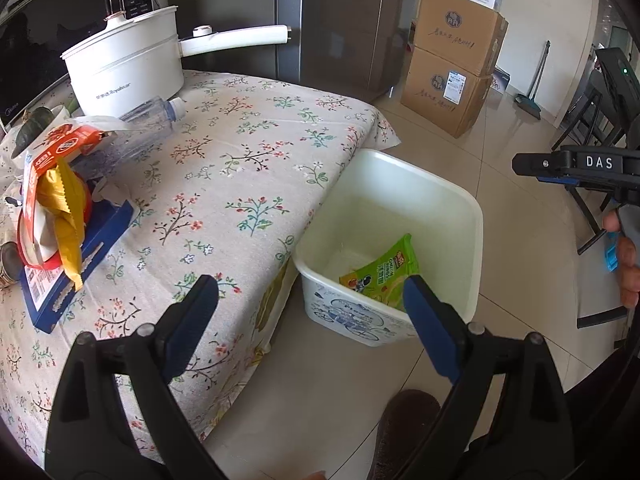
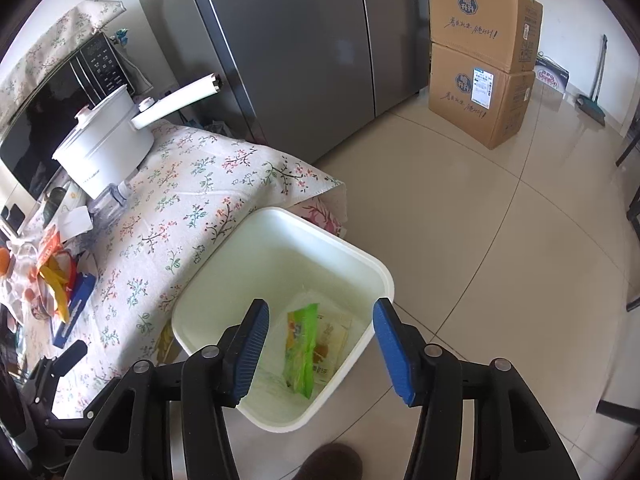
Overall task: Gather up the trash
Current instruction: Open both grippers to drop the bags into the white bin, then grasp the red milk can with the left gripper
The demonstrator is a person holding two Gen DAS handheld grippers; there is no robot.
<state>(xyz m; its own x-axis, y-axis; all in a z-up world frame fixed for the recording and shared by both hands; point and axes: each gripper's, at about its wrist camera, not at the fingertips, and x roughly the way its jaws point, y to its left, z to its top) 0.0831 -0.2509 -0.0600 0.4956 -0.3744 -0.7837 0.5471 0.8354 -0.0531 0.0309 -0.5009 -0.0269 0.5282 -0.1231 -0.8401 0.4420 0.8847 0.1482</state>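
Note:
A white plastic bin [image 1: 460,204] [image 2: 360,256] stands on the floor against the table's corner. A green snack wrapper [image 1: 380,276] [image 2: 300,352] lies inside it, with a pale wrapper [image 2: 334,338] beside it. My left gripper [image 1: 312,308] is open and empty, over the table edge by the bin. My right gripper [image 2: 322,344] is open and empty, above the bin. On the table's left lies a pile of trash: a red-and-white packet [image 1: 52,152], a yellow wrapper [image 1: 64,220] [image 2: 56,288], a blue box [image 1: 76,264] and a clear plastic bottle [image 1: 148,124].
A white electric pot [image 1: 124,68] [image 2: 104,148] and a microwave [image 1: 36,40] stand at the table's back. Stacked cardboard boxes [image 1: 456,64] [image 2: 480,64] and a grey fridge [image 2: 300,40] stand behind. My right gripper shows at the left view's right edge [image 1: 576,164].

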